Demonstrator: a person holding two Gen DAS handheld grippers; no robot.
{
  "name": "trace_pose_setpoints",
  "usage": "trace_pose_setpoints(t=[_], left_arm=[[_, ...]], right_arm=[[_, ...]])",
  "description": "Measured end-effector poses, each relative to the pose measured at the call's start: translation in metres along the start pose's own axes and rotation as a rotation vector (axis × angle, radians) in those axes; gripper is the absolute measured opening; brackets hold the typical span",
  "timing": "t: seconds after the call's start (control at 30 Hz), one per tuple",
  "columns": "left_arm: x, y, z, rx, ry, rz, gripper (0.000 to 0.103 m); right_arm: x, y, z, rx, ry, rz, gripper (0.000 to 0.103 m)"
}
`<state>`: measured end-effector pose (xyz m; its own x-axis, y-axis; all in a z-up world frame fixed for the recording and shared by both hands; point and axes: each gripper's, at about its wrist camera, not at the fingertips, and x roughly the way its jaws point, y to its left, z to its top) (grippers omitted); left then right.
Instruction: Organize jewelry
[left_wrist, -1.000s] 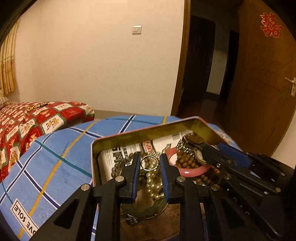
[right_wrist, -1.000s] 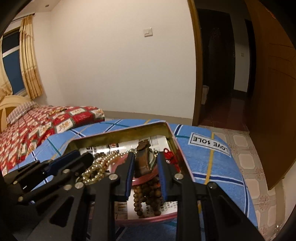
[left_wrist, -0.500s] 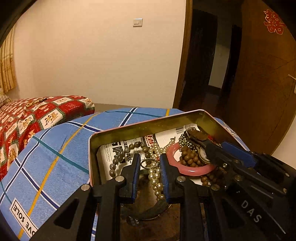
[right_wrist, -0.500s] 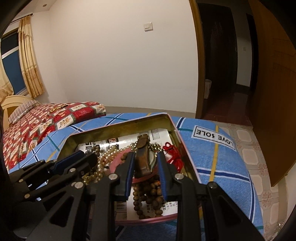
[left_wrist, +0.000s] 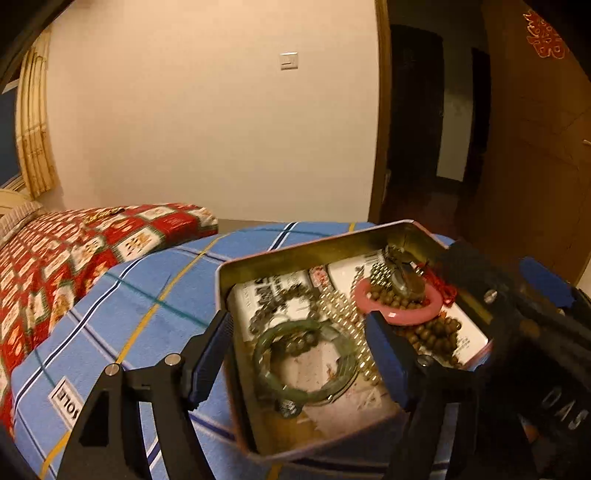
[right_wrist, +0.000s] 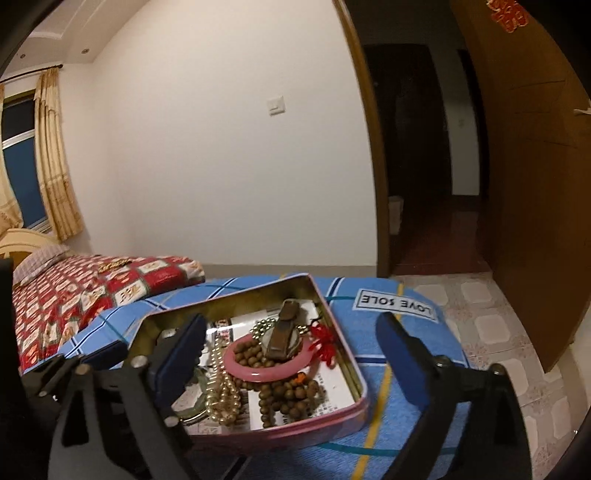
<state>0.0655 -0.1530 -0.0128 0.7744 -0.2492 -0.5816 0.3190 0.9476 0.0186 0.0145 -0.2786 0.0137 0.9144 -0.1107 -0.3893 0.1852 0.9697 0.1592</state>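
Right wrist view shows the right gripper (right_wrist: 291, 354), jaws just sprung wide apart and gripping nothing, framing a brown leather-strap watch (right_wrist: 282, 334) at twelve o'clock, its long axis running straight away, atop a glossy pink bangle (right_wrist: 258, 374) and matte wooden beads inside the shallow gold-lined metal tin (right_wrist: 236, 295). Beside it, the left gripper (left_wrist: 299, 354), likewise freshly opened and empty, straddles a smooth green jade bangle (left_wrist: 306, 363).
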Motion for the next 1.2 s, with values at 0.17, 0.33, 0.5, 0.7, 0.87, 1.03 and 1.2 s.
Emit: trace_pose_setpoints(t=[0.17,0.33,0.5,0.7,0.87,1.03,1.2], left_arm=[[-0.014,0.005,-0.009,-0.008,-0.021,0.023,0.074],[-0.03,0.007,-0.02,0.034,-0.072,0.081,0.074],[-0.049,0.016,-0.03,0.025,-0.113,0.093,0.074],[-0.07,0.022,-0.041,0.01,-0.151,0.101,0.074],[-0.089,0.024,-0.05,0.005,-0.213,0.091,0.074],[-0.097,0.027,-0.053,-0.01,-0.256,0.083,0.079],[-0.1,0.03,-0.054,-0.021,-0.272,0.071,0.082]], right_arm=[[-0.008,-0.004,-0.007,0.039,0.01,-0.019,0.098],[-0.027,0.005,-0.014,0.015,-0.02,-0.046,0.098],[-0.043,0.015,-0.023,-0.03,-0.044,-0.077,0.098],[-0.064,0.02,-0.031,-0.03,-0.093,-0.1,0.1],[-0.081,0.02,-0.035,0.0,-0.146,-0.109,0.1],[-0.094,0.026,-0.038,-0.01,-0.211,-0.135,0.103],[-0.099,0.032,-0.039,-0.038,-0.24,-0.152,0.103]])
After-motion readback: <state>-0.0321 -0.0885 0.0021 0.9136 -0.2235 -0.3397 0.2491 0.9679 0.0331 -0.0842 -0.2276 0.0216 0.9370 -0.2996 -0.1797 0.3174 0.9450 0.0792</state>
